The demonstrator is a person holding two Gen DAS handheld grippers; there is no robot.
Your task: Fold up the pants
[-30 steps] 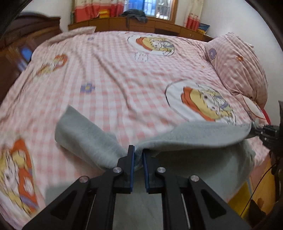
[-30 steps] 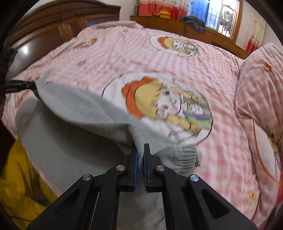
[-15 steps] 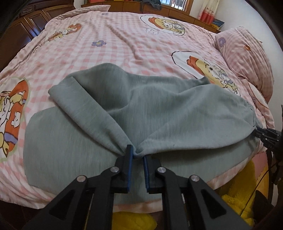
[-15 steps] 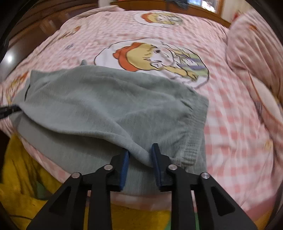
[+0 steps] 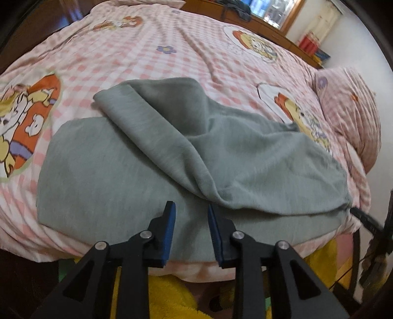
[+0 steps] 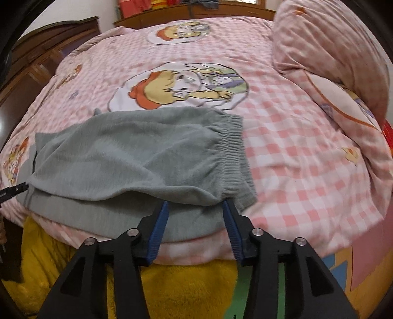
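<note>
Grey pants point(image 5: 152, 157) lie folded lengthwise near the front edge of the bed, one leg laid over the other. Their elastic waistband point(image 6: 233, 152) is at the right in the right wrist view. My left gripper point(image 5: 191, 208) hovers over the lower layer, jaws opening, with the loose fold edge just past its right fingertip and nothing pinched. My right gripper point(image 6: 195, 205) is at the waist end, jaws opening. The top layer's edge lies between its fingertips, but the pads do not press it. Each view catches the other gripper's black tip at its edge.
The pink checked bedspread point(image 5: 152, 59) with cartoon prints covers the bed. A matching pillow point(image 6: 331, 49) lies at the right. A yellow fluffy cover point(image 6: 184, 289) hangs below the bed's front edge. Dark wooden furniture point(image 6: 36, 56) stands at the left, a dresser point(image 5: 258, 19) at the back.
Both grippers carried the upper leg toward the front edge and down onto the lower layer. Then both jaws opened and let go of the cloth.
</note>
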